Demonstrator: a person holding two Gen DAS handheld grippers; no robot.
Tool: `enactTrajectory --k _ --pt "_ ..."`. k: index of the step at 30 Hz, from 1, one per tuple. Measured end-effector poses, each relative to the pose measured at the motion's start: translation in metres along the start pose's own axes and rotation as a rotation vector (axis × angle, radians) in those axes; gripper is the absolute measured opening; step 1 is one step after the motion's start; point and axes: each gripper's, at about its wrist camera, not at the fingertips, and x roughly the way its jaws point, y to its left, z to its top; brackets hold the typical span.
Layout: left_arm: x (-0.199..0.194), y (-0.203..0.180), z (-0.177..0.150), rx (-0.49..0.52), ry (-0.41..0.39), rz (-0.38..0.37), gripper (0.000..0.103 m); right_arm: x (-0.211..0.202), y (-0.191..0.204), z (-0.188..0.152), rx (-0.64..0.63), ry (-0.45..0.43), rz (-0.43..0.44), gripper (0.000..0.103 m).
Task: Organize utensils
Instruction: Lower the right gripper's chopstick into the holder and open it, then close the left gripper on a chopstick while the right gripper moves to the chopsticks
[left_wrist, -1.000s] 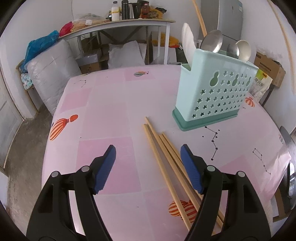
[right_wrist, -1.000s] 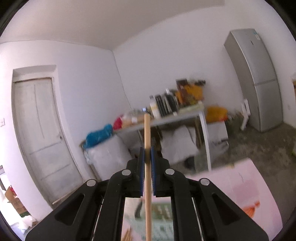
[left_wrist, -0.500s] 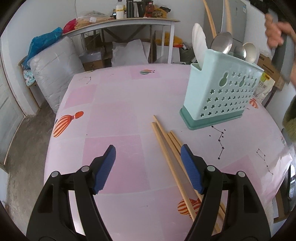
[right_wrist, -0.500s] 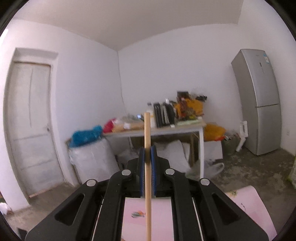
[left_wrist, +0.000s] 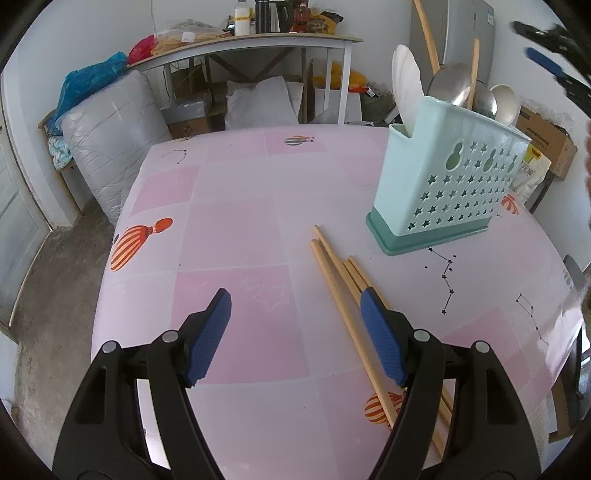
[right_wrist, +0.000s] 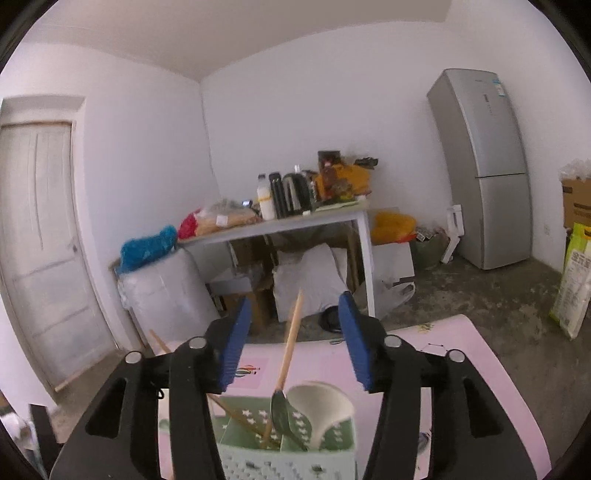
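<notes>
Right claw: wide open, empty, above holder
Left claw: wide open, empty
Chopsticks: on surface, near holder

The left gripper hangs level with its blue pads spread wide. The right gripper is likewise spread wide, gripping nothing.

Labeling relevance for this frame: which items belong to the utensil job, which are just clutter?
Job: holder; chopsticks on the table; chopstick just dropped in the holder; spoons; left gripper and right gripper, both open.

Clutter: fridge; side table with bottles; blue bag; boxes.
</notes>
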Motion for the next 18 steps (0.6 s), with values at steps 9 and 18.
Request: enactTrajectory --k 9,18 --pt "-0.004 -0.004 -0.005 0.017 0.01 0.006 0.069 -0.083 -0.011 -0.041 0.155 0.036 0.032 0.054" --pt "-0.011 -0.02 -0.015 0.07 0.029 -0.048 0.069 -0.054 0.013 -0.178 0.276 0.591 0.113 0.054"
